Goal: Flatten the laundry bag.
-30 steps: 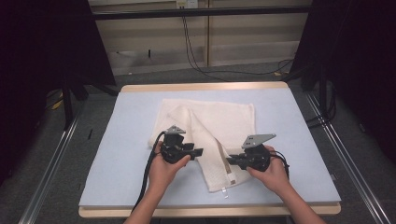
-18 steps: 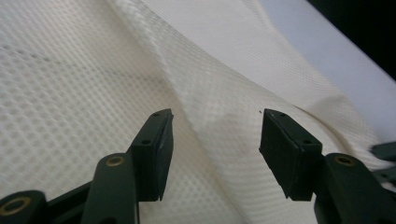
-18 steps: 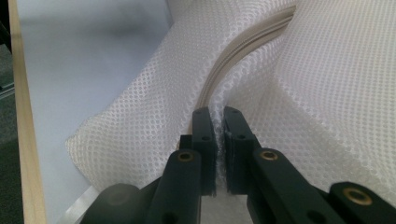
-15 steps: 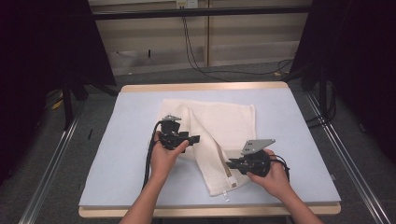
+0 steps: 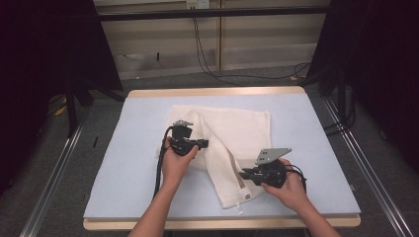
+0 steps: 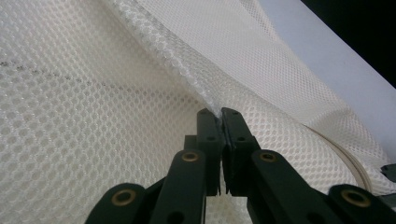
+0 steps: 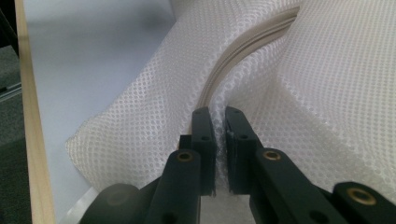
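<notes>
My left gripper [image 6: 219, 114] has just closed its jaws on a fold of the mesh cloth [image 5: 242, 128]; my right gripper [image 7: 218, 114] pinches its hem. I should lift both evenly, keeping it taut.

The high view looks down from six o'clock; both gripper views sit close, sharing the mesh cloth [image 5: 232, 148].
</notes>
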Demonstrator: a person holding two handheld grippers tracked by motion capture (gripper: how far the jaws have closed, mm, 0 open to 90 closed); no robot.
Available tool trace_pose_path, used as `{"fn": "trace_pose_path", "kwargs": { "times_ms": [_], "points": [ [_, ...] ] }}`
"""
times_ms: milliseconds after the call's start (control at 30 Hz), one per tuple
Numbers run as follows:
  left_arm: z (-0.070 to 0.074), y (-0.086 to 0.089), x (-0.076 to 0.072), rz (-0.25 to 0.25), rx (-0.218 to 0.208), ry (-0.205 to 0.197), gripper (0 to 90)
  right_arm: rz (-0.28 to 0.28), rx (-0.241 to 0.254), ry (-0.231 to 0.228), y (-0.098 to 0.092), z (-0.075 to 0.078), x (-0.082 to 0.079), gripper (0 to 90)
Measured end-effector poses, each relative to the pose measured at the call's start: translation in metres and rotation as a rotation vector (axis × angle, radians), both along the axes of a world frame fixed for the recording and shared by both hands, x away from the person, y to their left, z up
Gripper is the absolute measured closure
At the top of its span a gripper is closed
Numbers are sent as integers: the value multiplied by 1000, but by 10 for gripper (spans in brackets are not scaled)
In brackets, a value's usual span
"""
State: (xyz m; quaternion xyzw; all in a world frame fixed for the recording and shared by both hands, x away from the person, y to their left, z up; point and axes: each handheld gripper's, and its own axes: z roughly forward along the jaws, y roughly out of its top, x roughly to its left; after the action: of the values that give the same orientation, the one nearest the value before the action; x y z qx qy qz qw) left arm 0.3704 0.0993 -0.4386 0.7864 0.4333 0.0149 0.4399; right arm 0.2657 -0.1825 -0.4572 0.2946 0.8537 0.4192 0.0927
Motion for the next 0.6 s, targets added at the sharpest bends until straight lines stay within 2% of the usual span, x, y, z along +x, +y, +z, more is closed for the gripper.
{"fn": "trace_pose_path", "kwargs": {
  "times_ms": [100,133,233,333,400,433,467,600],
  "points": [
    [2,1,-3,-8,12,1,886,-3,11,11,-3,1,0,810],
    [5,3,-6,-22,29,-4,887,-11,14,15,-4,2,0,776],
    [7,6,-11,-21,15,-2,888,-36,45,16,-11,6,2,646],
    [12,10,-23,-46,25,-34,888,-78,81,10,-20,11,6,551],
    [13,13,-29,-47,19,-41,890,-88,118,6,-27,13,9,540],
    [13,13,-29,-47,19,-41,890,-88,118,6,-27,13,9,540],
    [13,17,-33,-56,17,-44,891,-113,135,8,-32,16,12,534],
    [11,19,-40,-55,17,-47,891,-132,121,0,-38,16,17,513]
  ]
}}
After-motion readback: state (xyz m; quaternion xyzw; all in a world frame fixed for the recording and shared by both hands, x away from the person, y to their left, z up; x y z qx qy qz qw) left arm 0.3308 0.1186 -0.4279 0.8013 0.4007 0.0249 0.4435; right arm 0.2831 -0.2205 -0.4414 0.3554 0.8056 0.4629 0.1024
